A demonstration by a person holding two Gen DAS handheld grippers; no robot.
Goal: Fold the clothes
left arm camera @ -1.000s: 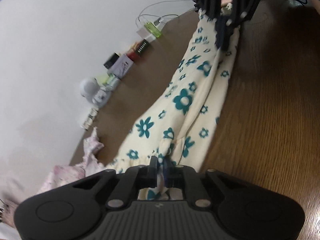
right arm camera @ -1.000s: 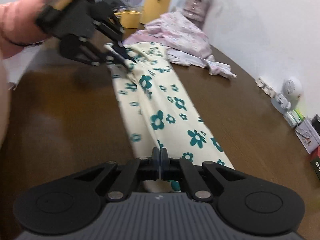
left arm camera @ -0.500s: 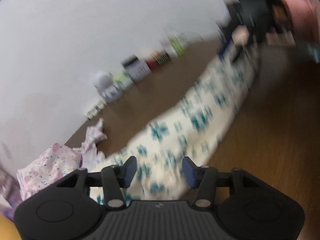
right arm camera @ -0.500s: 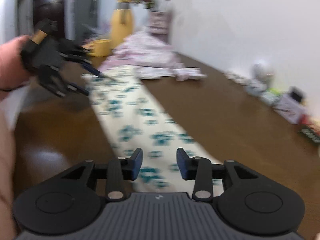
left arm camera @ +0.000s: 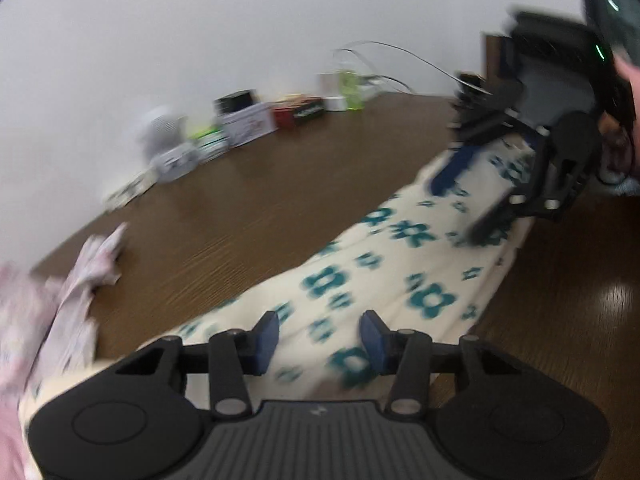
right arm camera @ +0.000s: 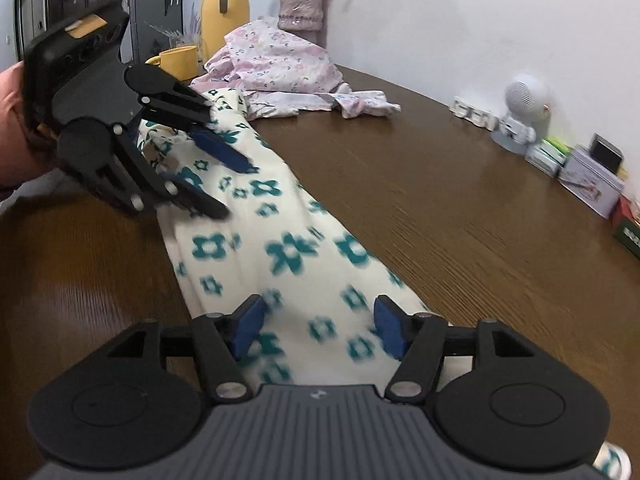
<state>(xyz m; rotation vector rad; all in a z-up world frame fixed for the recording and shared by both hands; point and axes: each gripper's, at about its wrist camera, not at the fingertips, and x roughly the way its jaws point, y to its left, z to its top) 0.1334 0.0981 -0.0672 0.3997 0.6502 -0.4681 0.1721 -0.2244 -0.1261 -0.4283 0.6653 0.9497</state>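
Observation:
A cream cloth with teal flowers (left arm camera: 400, 276) lies as a long folded strip on the brown wooden table (left arm camera: 248, 208). My left gripper (left arm camera: 320, 332) hovers over one end; its jaws are closing, the pads stand apart and grip nothing, with the cloth below them. In the right wrist view the same cloth (right arm camera: 288, 240) runs away from my right gripper (right arm camera: 320, 316), whose jaws are opening above the other end, clear of the fabric. Each view shows the other gripper: the right gripper (left arm camera: 464, 204) and the left gripper (right arm camera: 236, 190), both over the cloth with fingers apart.
A heap of pink floral clothes (right arm camera: 276, 64) lies past the strip's far end. Behind it stand a yellow flask (right arm camera: 224, 12), a yellow mug (right arm camera: 178, 62) and a vase (right arm camera: 300, 8). A white figure (right arm camera: 520, 116) and small boxes (right arm camera: 592, 184) line the wall.
Both grippers were shut on the ends of the flowered cloth; they have let go and stand open. The cloth now lies flat on the table. Both grippers have rolled and shifted.

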